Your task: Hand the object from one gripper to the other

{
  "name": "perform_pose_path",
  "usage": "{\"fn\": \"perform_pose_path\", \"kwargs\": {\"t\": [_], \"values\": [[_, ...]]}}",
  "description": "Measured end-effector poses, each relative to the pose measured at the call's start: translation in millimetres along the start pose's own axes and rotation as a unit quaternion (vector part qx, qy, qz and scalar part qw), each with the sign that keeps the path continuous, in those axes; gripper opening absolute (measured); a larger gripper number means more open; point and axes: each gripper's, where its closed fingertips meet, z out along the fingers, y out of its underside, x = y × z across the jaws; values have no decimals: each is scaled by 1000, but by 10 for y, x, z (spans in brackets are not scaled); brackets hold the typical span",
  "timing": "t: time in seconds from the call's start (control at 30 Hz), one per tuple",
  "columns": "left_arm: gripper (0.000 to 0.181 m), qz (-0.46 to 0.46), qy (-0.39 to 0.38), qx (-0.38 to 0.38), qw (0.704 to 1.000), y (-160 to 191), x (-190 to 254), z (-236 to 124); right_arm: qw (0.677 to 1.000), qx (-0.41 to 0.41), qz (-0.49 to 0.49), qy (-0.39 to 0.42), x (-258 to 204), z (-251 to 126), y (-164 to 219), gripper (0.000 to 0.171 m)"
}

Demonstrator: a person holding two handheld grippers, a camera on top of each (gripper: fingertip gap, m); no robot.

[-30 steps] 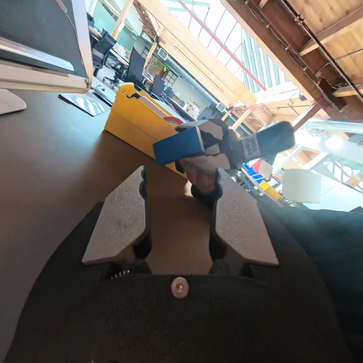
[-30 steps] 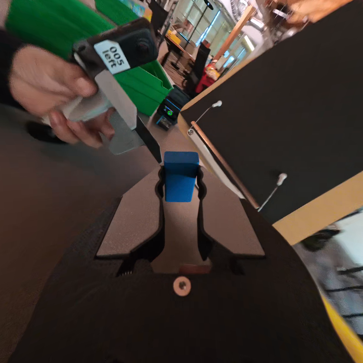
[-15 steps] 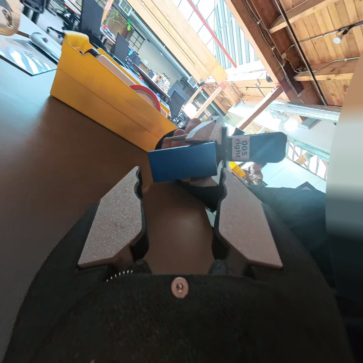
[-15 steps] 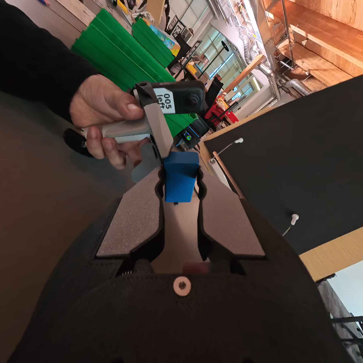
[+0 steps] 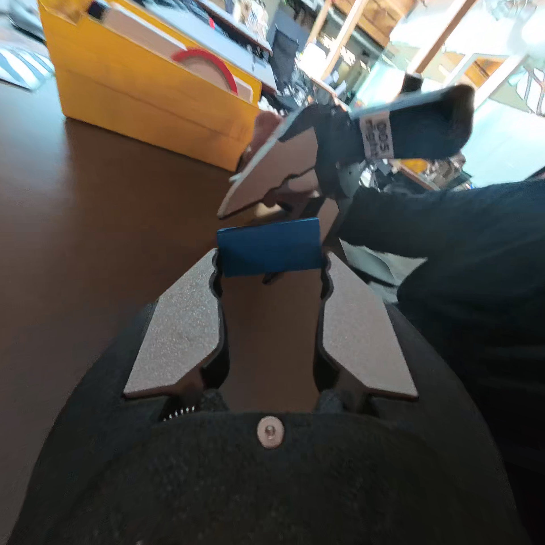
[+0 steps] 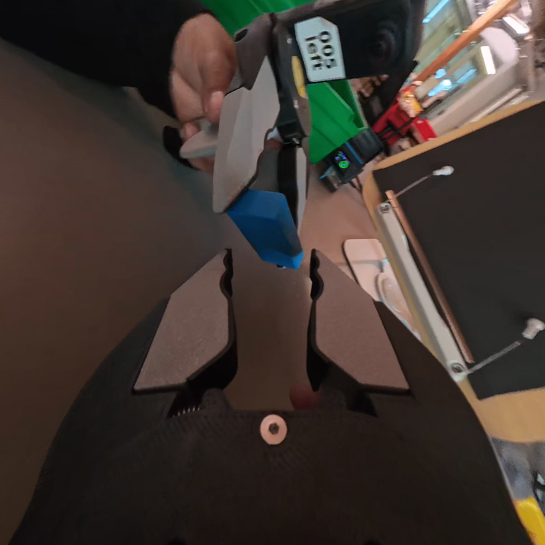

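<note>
A blue block [image 5: 269,247] sits crosswise between the fingertips of my left gripper [image 5: 269,261], which is shut on it above the brown table [image 5: 88,206]. My right gripper [image 5: 277,211], held by a hand in a dark sleeve, is just behind the block with its jaws apart and off it. In the right wrist view my right gripper [image 6: 270,256] is open and empty. The block [image 6: 262,227] hangs tilted from the left gripper [image 6: 259,212], its lower end just above and between my right fingertips.
A yellow bin [image 5: 141,97] holding a red-rimmed disc [image 5: 206,65] stands at the back of the table. Green bins [image 6: 330,118], a small device with a lit screen [image 6: 343,165] and a black wood-edged panel [image 6: 472,236] lie on the right. Left and right tips are no more than a few centimetres apart.
The right gripper held the block before; now the left gripper has closed on it and the right gripper has opened and let go. The two grippers have drawn slightly apart.
</note>
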Motion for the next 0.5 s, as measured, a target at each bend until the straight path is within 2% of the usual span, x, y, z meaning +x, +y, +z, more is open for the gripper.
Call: {"fn": "perform_pose_path", "kwargs": {"t": [0.07,0.17,0.37,0.5], "values": [[66,-5,17,-36,999,136,38,-18,1000,3,-2,-30,-86,-14,6,50],[66,-21,39,-63,997,247,84,-27,998,24,-20,-56,-192,-41,-67,33],[66,-15,59,-99,993,369,192,53,994,18,-34,-98,-385,-18,-82,24],[66,-9,38,-71,997,260,123,38,997,-5,-38,-63,-259,3,-27,16]]}}
